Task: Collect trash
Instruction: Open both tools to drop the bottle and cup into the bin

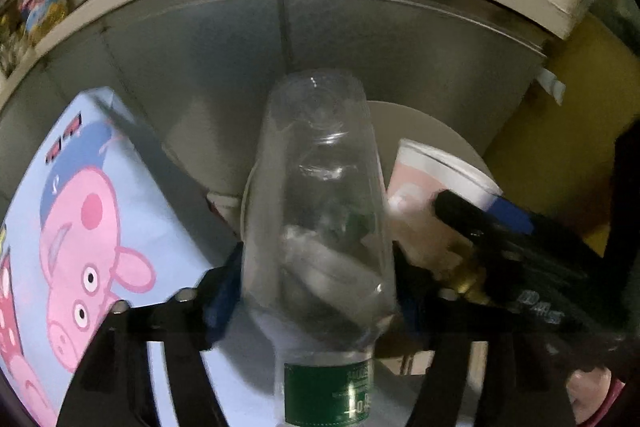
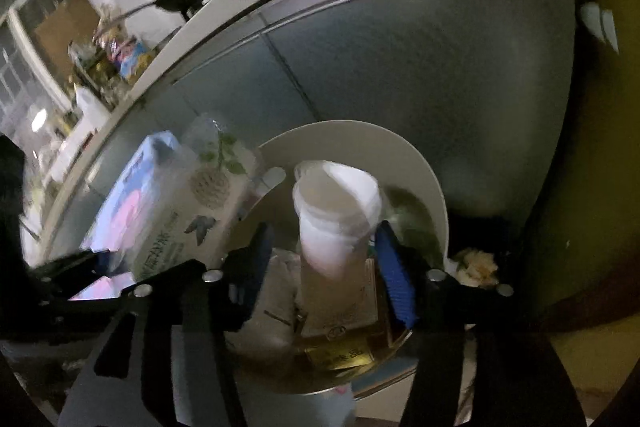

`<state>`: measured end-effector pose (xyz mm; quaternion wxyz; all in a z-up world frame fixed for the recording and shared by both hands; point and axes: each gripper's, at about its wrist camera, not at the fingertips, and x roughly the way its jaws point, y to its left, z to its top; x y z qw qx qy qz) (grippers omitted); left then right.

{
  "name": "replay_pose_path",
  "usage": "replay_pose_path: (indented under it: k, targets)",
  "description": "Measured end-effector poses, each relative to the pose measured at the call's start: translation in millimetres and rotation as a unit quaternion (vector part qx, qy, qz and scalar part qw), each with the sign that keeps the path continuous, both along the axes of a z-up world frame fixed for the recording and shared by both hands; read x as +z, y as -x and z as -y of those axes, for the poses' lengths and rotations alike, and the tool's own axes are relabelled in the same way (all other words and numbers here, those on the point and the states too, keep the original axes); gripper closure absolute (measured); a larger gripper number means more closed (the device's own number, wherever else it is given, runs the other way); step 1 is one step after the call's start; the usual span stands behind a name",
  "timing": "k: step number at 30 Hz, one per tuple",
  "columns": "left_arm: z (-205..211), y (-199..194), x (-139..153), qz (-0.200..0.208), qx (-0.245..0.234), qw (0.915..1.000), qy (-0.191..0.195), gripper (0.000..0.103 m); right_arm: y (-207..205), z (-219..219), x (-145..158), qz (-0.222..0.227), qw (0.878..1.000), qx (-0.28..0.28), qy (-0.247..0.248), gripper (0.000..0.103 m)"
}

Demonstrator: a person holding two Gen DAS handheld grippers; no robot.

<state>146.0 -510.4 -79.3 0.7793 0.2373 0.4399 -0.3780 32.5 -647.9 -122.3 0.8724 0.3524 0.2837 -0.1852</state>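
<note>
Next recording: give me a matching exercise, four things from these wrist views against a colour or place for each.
Things:
1. plastic bottle
2. paper cup
3. cartoon pig box
4. bin rim

Descriptions:
A. pale blue, beside the bottle
B. clear, green label, between the left claw fingers
C. cream, curving behind the cup
D. white, crumpled, between the right claw fingers

Pairs: 1-B, 2-D, 3-A, 4-C

My 2 wrist cameras look steeply down along my jaws, very close to the trash bin (image 2: 420, 163); both views share the grey cabinet front (image 1: 360, 39) across the upper frame.
</note>
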Motion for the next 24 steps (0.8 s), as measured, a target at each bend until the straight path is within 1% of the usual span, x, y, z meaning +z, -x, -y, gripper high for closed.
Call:
replay_pose_path:
  k: [1, 2, 4, 7, 9, 12, 20, 24]
  targets:
    - [-3, -5, 0, -0.012, 0.006, 0.9999, 0.006, 0.031, 4, 0, 1, 0.004, 1.000, -0.007, 0.003, 0.043]
    - [-6, -6, 1, -0.017, 0.005, 0.9998, 0.013, 0.030, 9, -2, 2, 0.008, 1.000, -0.013, 0.010, 0.042]
    - [-12, -2, 7, -0.007, 0.001, 0.9997, 0.022, 0.030, 15, -4, 3, 0.016, 1.000, -0.014, 0.010, 0.042]
    - [-18, 8, 14, 0.021, -0.006, 0.9995, 0.023, 0.031, 25, -7, -1, 0.024, 0.999, -0.020, -0.008, 0.042]
    - [-23, 14, 20, 0.032, -0.010, 0.9990, 0.029, 0.032, 33, -9, -1, 0.032, 0.999, -0.026, -0.019, 0.042]
    - [-38, 16, 26, 0.040, -0.007, 0.9983, 0.041, 0.032, 40, -15, 3, 0.041, 0.998, -0.031, -0.021, 0.042]
    - [-58, 19, 39, 0.070, 0.016, 0.9966, 0.040, 0.032, 50, -33, 5, 0.046, 0.998, -0.022, -0.024, 0.042]
    - [-65, 23, 43, 0.083, 0.023, 0.9956, 0.036, 0.032, 54, -42, 13, 0.053, 0.998, -0.017, -0.021, 0.042]
